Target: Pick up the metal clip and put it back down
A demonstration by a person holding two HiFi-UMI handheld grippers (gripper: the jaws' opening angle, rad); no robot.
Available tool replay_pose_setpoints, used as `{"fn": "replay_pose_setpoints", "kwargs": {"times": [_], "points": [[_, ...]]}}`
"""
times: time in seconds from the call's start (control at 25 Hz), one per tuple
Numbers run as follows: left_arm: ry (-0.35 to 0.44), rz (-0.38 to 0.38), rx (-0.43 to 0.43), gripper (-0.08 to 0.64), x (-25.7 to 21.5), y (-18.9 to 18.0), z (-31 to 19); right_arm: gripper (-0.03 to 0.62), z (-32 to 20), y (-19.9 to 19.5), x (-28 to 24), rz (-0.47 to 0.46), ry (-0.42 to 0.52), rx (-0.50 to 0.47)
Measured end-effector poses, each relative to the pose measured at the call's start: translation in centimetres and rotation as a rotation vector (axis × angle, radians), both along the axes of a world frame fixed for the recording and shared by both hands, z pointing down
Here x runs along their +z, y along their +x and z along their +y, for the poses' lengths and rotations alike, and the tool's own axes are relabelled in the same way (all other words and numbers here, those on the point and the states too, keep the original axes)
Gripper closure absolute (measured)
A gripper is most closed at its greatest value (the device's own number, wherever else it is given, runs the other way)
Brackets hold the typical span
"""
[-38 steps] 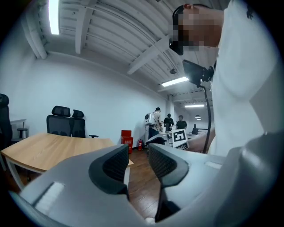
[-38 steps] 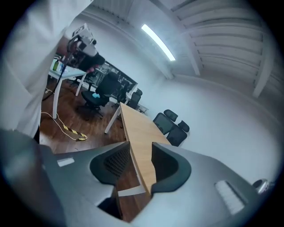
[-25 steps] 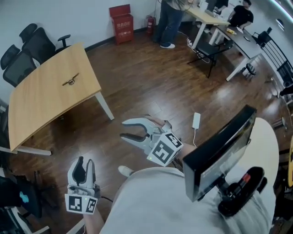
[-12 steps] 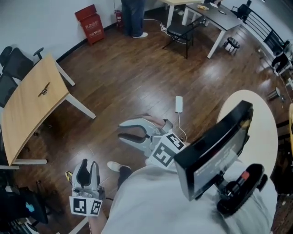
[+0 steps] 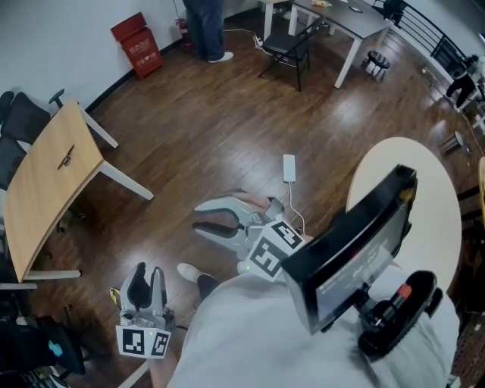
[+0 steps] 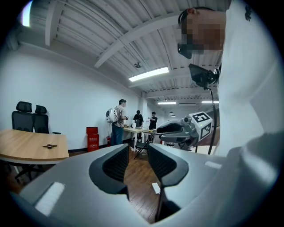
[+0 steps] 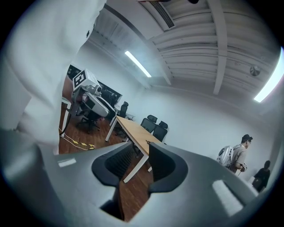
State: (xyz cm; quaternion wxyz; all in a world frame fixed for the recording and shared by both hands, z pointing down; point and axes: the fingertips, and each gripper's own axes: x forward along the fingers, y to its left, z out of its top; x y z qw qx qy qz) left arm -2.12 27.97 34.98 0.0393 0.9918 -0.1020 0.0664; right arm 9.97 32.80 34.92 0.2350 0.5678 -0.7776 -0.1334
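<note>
The metal clip (image 5: pixel 66 159) is a small dark piece lying on the light wooden table (image 5: pixel 45 189) at the left of the head view, and the clip (image 6: pixel 49 146) also shows far off in the left gripper view. My left gripper (image 5: pixel 146 282) hangs low at the bottom left over the floor, far from the table, open with nothing between its jaws. My right gripper (image 5: pixel 198 217) is held in front of my body, jaws spread and empty, pointing left toward the table. In the right gripper view the table (image 7: pixel 133 128) lies beyond the open jaws.
Black office chairs (image 5: pixel 23 114) stand behind the table. A red box (image 5: pixel 129 38) and a standing person (image 5: pixel 201 23) are at the back wall. A white power strip (image 5: pixel 289 168) lies on the wood floor. Grey desks (image 5: pixel 333 19) and a round white table (image 5: pixel 432 197) are to the right.
The head view has swung right, so the wooden table and clip have slid toward the left edge. Both grippers stay empty and hold about the same places by my body.
</note>
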Motion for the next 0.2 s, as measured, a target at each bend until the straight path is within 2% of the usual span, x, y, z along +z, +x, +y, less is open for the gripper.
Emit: {"fn": "replay_pose_setpoints", "kwargs": {"times": [0.2], "points": [[0.003, -0.006, 0.007, 0.43, 0.25, 0.85, 0.96, 0.477, 1.07, 0.95, 0.11, 0.009, 0.002, 0.009]]}}
